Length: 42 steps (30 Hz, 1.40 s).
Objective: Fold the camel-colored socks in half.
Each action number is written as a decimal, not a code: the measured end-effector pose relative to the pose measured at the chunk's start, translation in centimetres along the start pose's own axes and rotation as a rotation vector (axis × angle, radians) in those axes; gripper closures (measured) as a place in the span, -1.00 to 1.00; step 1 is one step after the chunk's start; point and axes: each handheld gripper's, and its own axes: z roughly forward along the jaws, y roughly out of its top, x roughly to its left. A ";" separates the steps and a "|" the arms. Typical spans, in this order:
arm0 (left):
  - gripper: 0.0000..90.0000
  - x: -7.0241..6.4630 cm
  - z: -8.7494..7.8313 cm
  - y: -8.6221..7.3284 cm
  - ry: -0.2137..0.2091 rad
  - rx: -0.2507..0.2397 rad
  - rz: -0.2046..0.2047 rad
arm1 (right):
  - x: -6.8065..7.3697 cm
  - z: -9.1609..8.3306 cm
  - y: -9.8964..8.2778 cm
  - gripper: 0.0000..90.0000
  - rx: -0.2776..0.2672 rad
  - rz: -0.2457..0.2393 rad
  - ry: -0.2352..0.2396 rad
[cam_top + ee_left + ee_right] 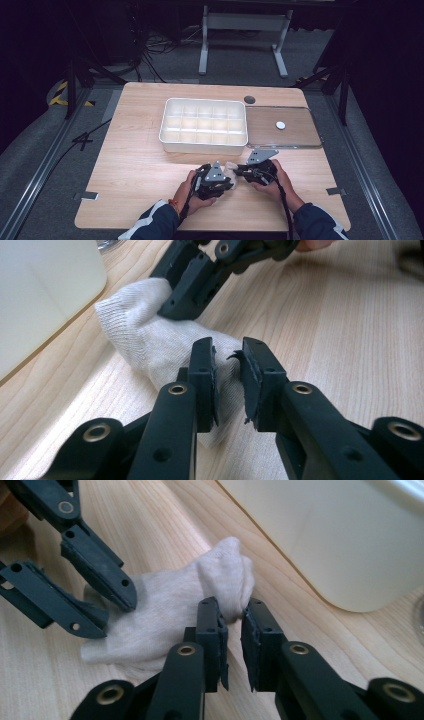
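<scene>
A small off-white knitted sock (231, 168) lies on the wooden table (140, 165) near its front edge, just in front of the white tray. My left gripper (226, 181) comes at it from the left and my right gripper (240, 171) from the right. In the left gripper view the sock (150, 350) runs under the left gripper (227, 347), whose jaws stand nearly together, pinching a fold. In the right gripper view the right gripper (232, 605) has its jaws closed on the sock's bunched end (225, 575). The left gripper (112, 612) grips the other end there.
A white compartment tray (202, 147) stands mid-table, close behind the sock; its wall (340, 540) is near the right jaws. A clear lid (300, 137) lies to its right with a small white disc (280, 125) on it. A dark round hole (249, 99) sits behind.
</scene>
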 end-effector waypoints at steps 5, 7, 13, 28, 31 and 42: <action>0.73 0.1 0.1 -0.1 -0.014 -0.012 -0.012 | -0.7 -1.3 0.3 0.75 -0.057 0.048 -0.048; 0.74 0.2 0.1 -0.1 -0.015 -0.010 -0.013 | -0.6 -1.9 0.8 0.76 -0.110 0.058 -0.040; 0.74 0.1 0.2 -0.1 -0.014 -0.009 -0.008 | 1.1 -1.7 2.1 0.72 -0.179 -0.021 0.006; 0.74 -0.2 0.3 -0.1 0.002 -0.005 0.009 | -0.5 0.6 0.4 0.75 -0.068 0.019 -0.012; 0.75 -0.2 0.3 -0.1 0.004 0.000 0.014 | -0.4 0.7 0.4 0.75 -0.062 0.019 -0.015; 0.75 -0.2 0.3 -0.1 0.006 -0.007 0.017 | -0.3 1.0 0.0 0.96 -0.045 0.011 -0.026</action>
